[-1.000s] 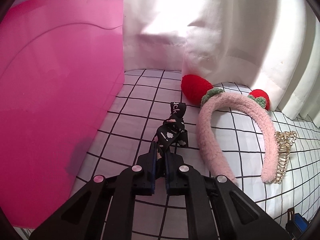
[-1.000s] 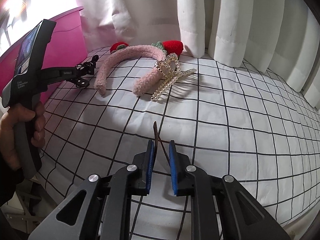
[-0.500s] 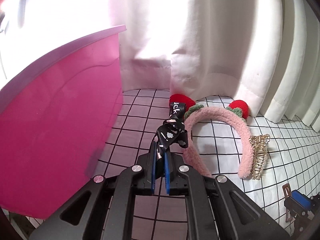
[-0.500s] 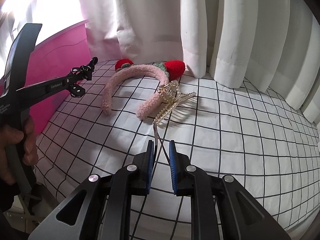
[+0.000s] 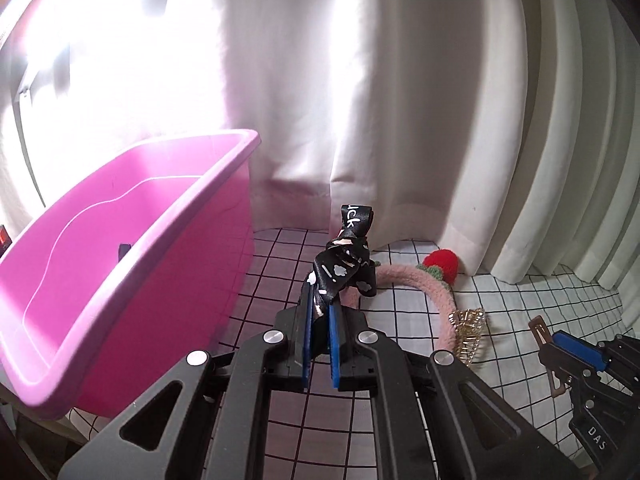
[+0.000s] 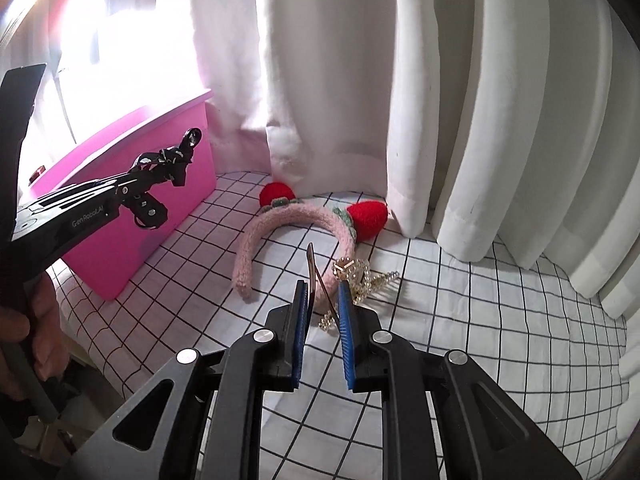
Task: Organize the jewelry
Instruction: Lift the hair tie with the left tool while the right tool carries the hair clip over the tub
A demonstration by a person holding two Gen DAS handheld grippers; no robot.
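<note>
Left wrist view: the left gripper (image 5: 318, 320) pinched a black printed ribbon bow (image 5: 344, 270) aloft, beside the pink plastic bin (image 5: 152, 236); the loose fabric risked snagging the rim. Right wrist view: the right gripper (image 6: 322, 312), narrowed on a thin brown hair clip (image 6: 314, 276), had open room above the checked bedsheet (image 6: 480, 320), though the clip sat shallow and might slip.

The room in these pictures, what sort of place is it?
Probably a bedroom or similar home room: a soft surface under a white checked sheet, long white curtains lit from a window behind, and hair accessories like a fuzzy pink headband beside a pink bin.
</note>
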